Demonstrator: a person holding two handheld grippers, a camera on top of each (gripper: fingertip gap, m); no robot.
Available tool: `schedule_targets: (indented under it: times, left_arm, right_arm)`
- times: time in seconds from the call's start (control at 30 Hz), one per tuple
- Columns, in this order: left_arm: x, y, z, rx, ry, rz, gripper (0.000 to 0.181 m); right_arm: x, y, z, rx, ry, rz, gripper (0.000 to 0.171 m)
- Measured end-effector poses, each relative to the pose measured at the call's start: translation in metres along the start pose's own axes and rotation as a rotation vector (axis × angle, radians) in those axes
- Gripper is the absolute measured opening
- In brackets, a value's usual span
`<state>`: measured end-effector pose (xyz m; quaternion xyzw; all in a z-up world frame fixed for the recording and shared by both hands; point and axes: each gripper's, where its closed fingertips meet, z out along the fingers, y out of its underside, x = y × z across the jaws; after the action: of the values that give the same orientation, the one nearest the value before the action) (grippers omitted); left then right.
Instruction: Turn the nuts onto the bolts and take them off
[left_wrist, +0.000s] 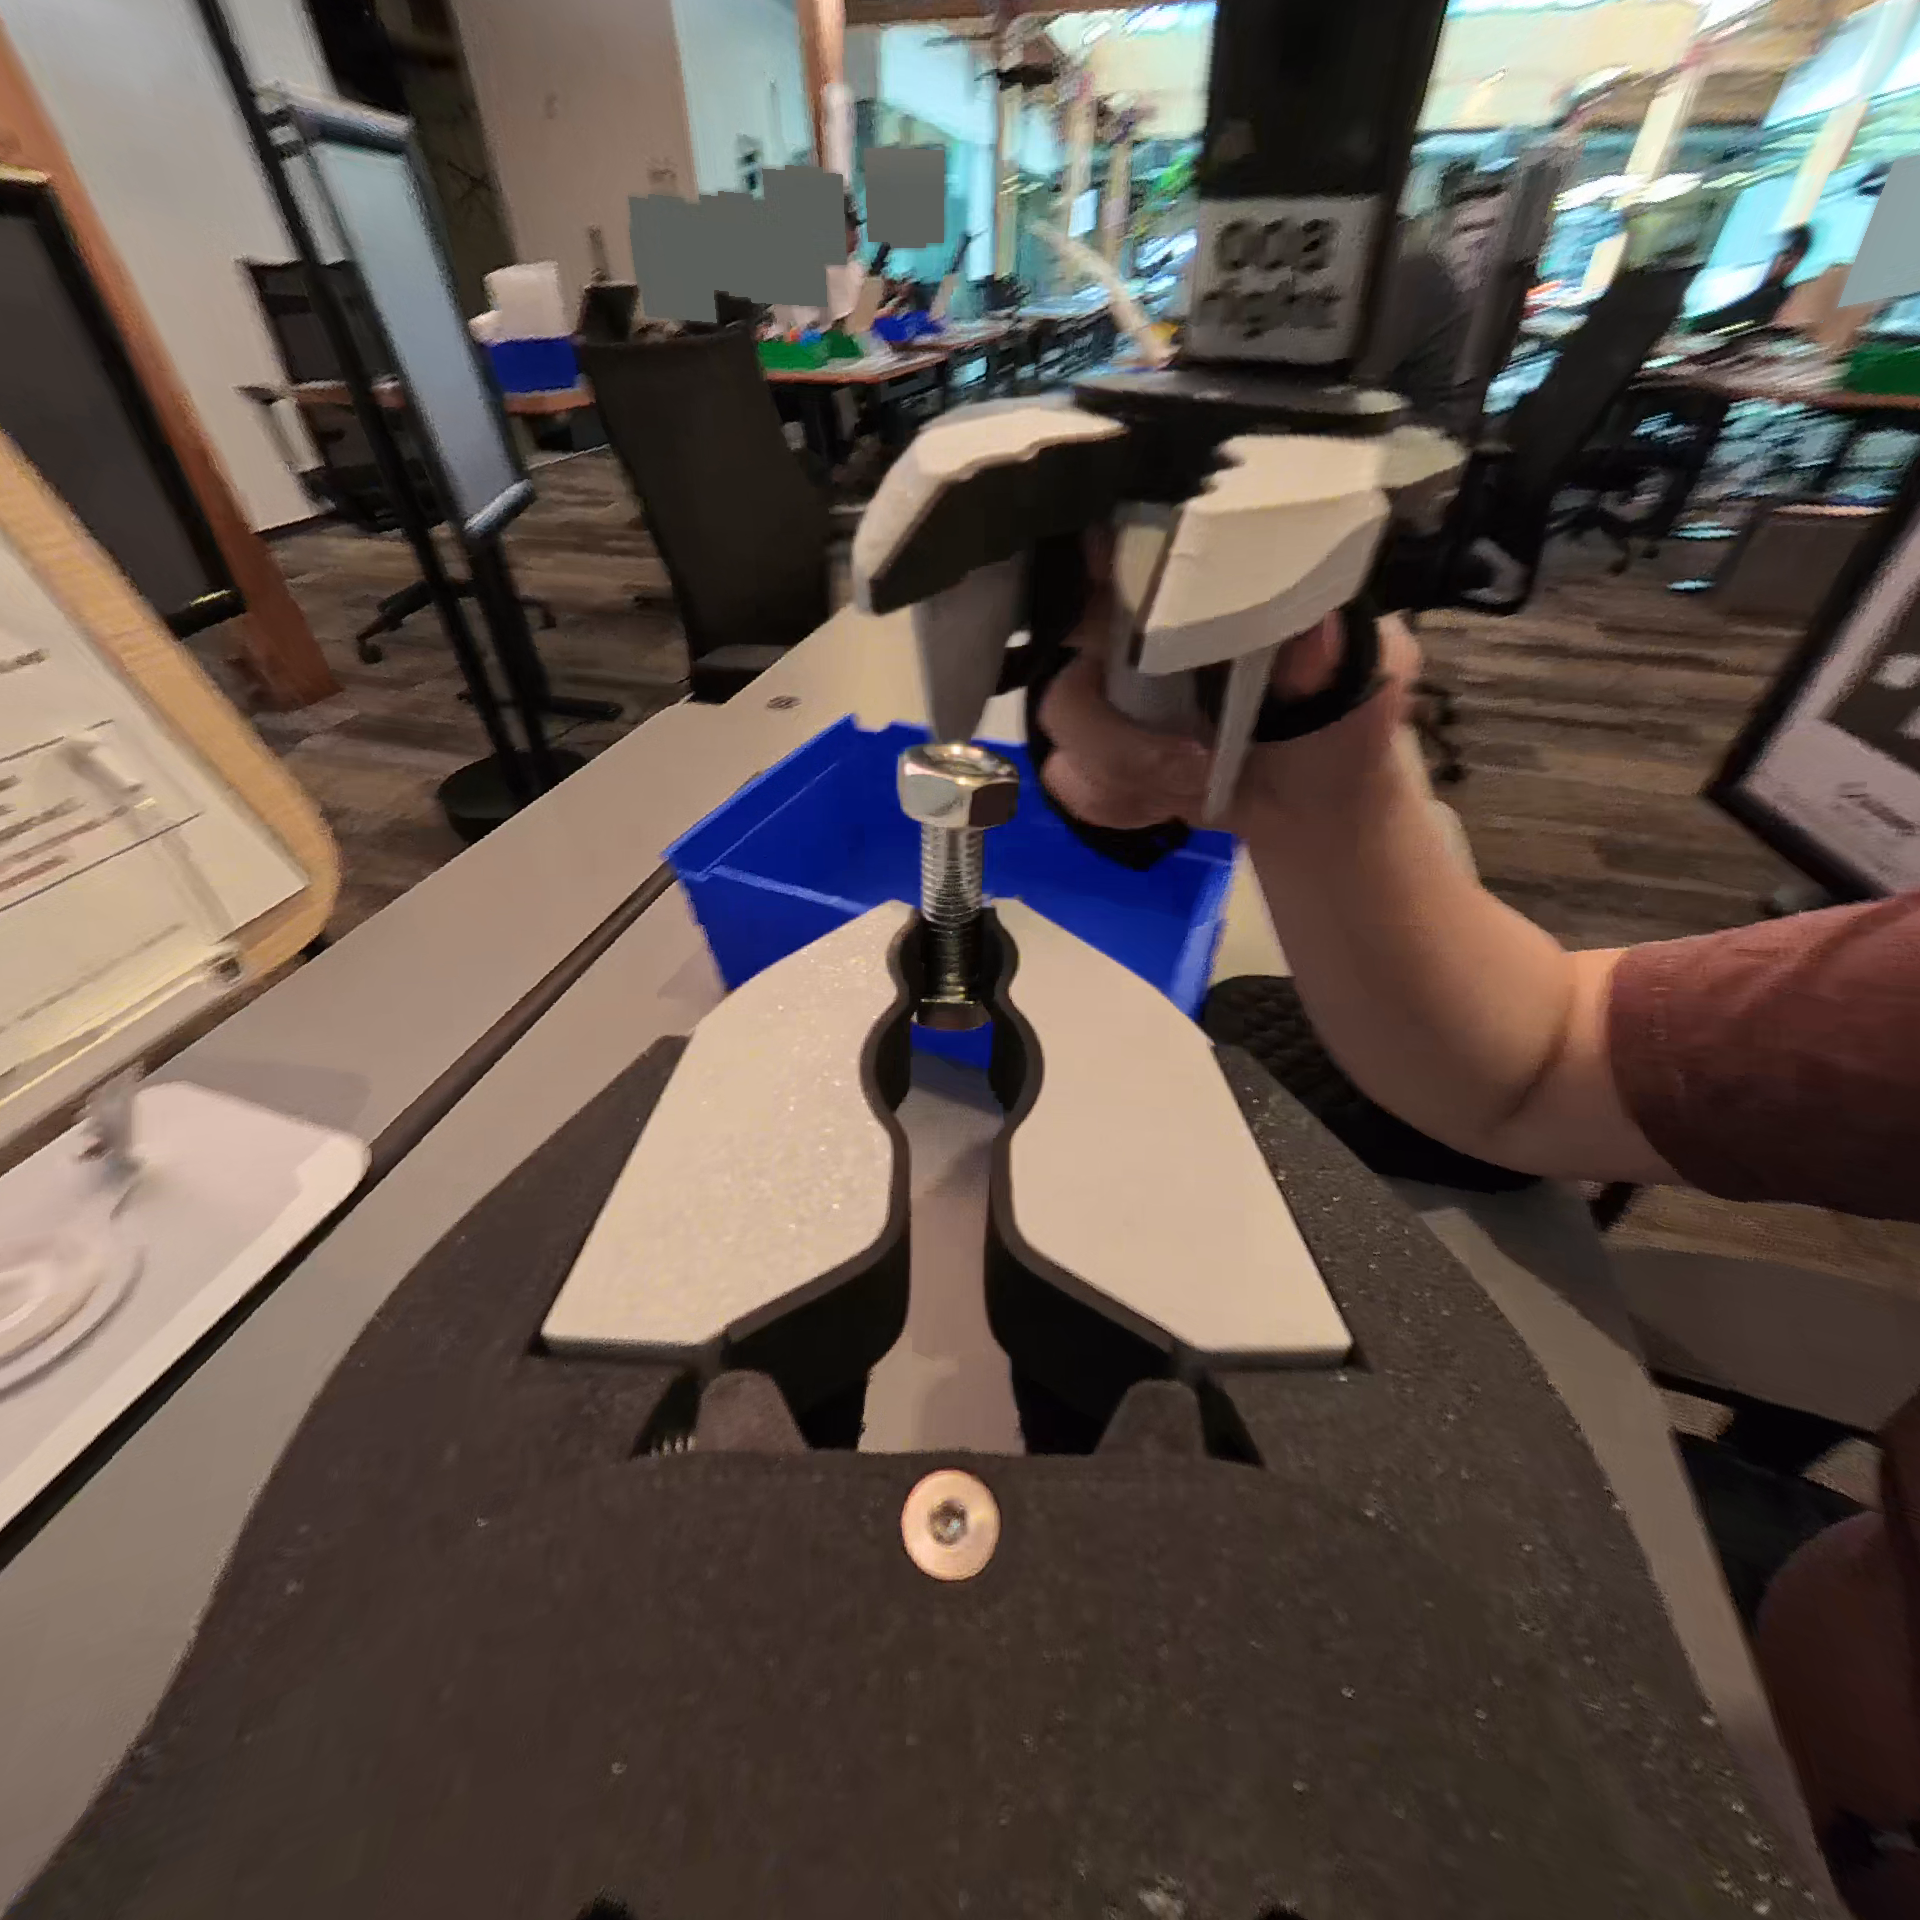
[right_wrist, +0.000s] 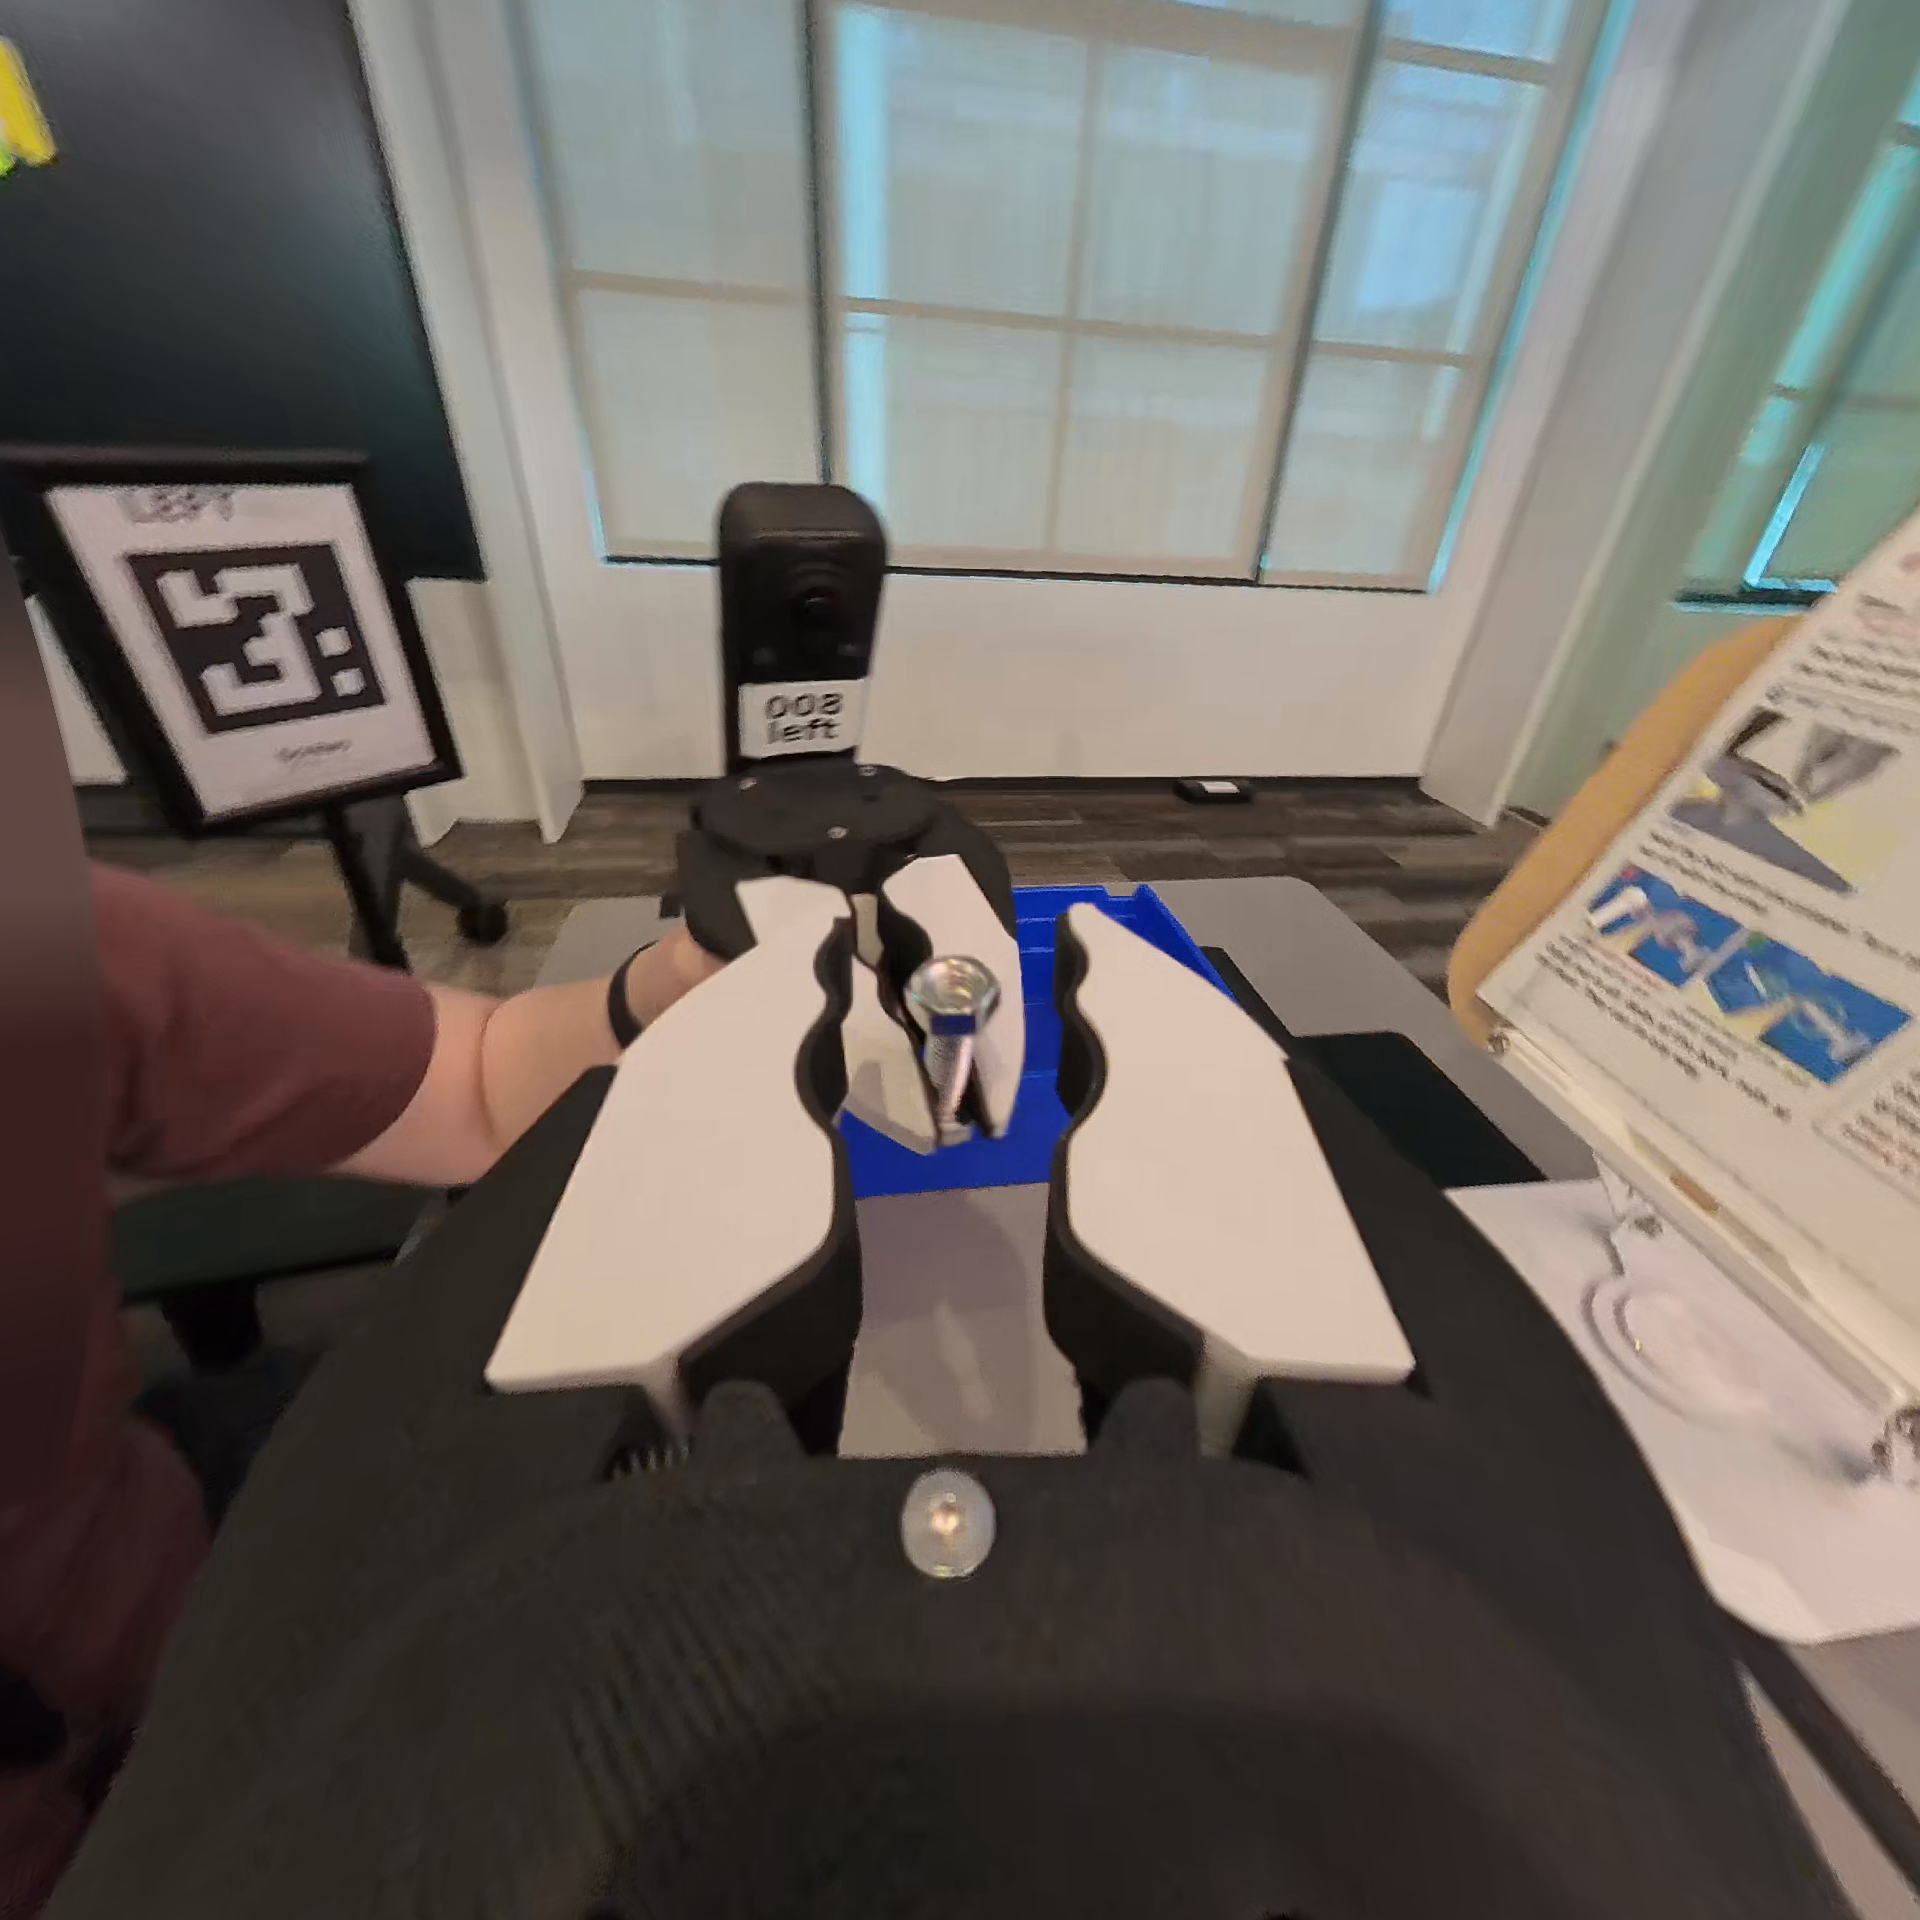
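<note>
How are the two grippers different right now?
The left gripper is shut on the bolt, gripping its lower end so it stands upright; the right gripper is open and holds nothing. The left one is under the nut; the right one hangs above it, one fingertip beside the nut. Both have white fingers and black bodies, over the blue bin.

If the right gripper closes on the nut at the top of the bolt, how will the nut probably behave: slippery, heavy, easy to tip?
The nut looks like polished steel, so it is probably rigid and rather slippery, though its flat sides should help the right gripper. It likely will not tip, since it sits on the bolt, which the left gripper holds upright over the blue bin.
</note>
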<state>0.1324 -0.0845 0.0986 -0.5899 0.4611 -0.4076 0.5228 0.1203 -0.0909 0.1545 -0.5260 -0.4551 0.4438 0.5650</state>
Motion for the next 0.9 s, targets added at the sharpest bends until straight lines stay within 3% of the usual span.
schedule_targets:
  times: [0.13,0.23,0.67,0.9]
  left_arm:
    - [0.035,-0.014,-0.006,0.074,0.235,-0.011,0.009]
    - [0.048,-0.017,-0.007,0.087,0.296,0.014,0.009]
    - [0.056,-0.019,-0.008,0.085,0.3,0.051,0.009]
    - [0.054,-0.019,-0.009,0.079,0.27,0.073,0.009]
  right_arm:
    - [-0.019,-0.003,-0.009,0.009,-0.116,-0.133,0.038]
    - [-0.042,-0.01,-0.012,0.074,-0.253,-0.13,0.037]
    - [-0.048,0.003,-0.002,0.007,-0.267,-0.154,0.018]
    - [-0.047,0.003,-0.001,-0.007,-0.271,-0.095,0.018]
